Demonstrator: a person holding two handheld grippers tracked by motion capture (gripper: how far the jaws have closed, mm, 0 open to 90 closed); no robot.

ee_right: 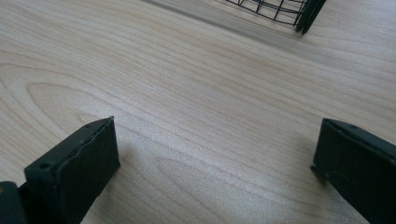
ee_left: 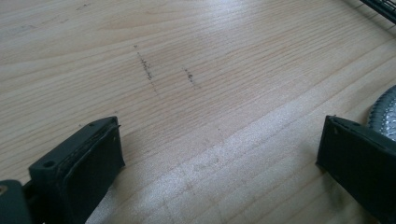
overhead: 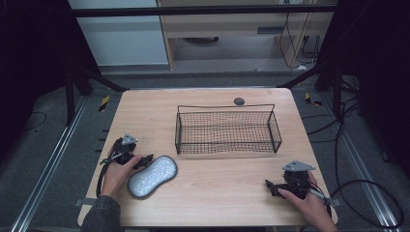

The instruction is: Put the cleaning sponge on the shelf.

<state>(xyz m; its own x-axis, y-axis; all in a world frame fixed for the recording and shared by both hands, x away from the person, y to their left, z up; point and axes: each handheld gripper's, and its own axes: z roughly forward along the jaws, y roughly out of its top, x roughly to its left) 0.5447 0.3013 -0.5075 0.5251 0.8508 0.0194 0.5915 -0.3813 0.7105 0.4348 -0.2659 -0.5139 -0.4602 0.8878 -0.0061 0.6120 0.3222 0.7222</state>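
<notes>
The wooden surface carries everything here, pale and grained, with a small dark round fitting near its far edge. On its far half stands a black wire basket, rectangular and open-topped, with the wood showing through its mesh floor. A corner of it also shows at the top of the right gripper view. Toward the near left lies a grey oval pad with a speckled top and darker rim, flat on the wood and well apart from the basket. The left claw rests just beside the pad's left end, its jaws spread wide with bare wood between them; the pad's edge peeks in beyond one jaw. The right claw sits at the near right, low over the wood, jaws likewise wide apart and holding nothing.
</notes>
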